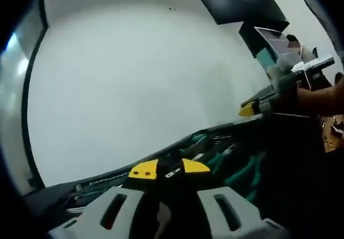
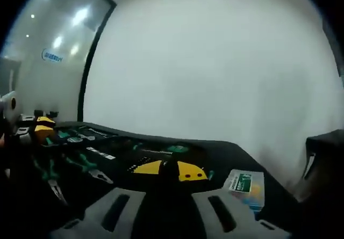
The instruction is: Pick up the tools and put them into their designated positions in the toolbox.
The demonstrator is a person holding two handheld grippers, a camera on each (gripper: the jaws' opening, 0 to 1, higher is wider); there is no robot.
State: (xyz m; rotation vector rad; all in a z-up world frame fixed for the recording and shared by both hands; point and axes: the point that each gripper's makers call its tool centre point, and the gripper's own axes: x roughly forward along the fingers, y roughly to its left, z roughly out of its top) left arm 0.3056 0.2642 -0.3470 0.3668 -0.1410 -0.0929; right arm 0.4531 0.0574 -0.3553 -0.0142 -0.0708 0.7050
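Though the toolbox [image 2: 134,153] lies open on the surface ahead, its green-handled tools blur; I see left tongs [image 1: 169,170] and right tongs [image 2: 169,170] nearly shut, tips w/ slight gap, gripping nothing.

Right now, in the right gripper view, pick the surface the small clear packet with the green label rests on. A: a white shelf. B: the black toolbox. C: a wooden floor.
B: the packet lies on the black toolbox surface, just right of the right gripper tips.

White wall [image 2: 215,62] behind; glass partition [image 2: 48,45] at left (ceiling lights reflected); laptop [image 1: 277,40] far off.
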